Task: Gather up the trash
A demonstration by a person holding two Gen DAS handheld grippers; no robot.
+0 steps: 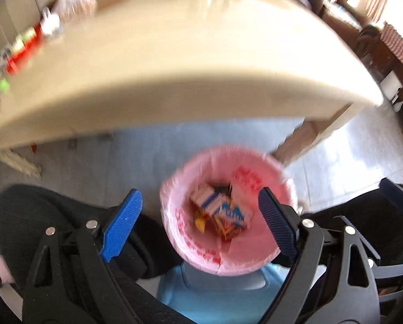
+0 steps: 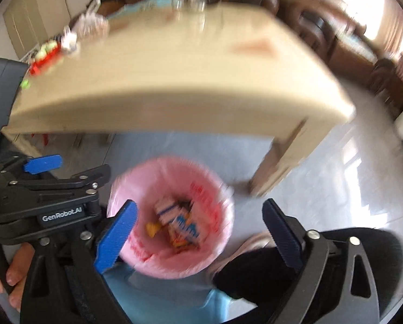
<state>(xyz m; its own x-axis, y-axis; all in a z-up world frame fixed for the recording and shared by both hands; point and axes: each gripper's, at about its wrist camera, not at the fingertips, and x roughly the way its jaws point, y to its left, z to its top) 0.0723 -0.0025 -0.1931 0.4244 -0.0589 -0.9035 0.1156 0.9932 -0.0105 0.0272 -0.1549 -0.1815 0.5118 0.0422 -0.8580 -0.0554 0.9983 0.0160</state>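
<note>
Both grippers' fingers (image 1: 125,224) (image 2: 282,235) spread empty above blurred packets (image 1: 220,212) in the pink-lined bin (image 1: 255,259).

— What lettering could you read on your rig?
— "GenRobot.AI", white on the black body of the left gripper (image 2: 43,166), seen from your right wrist camera.
— And on the pink bin liner (image 2: 215,189)?
— Red print ran along its wall, but blur left it unreadable. The cartons (image 1: 223,212) inside were equally illegible.
</note>
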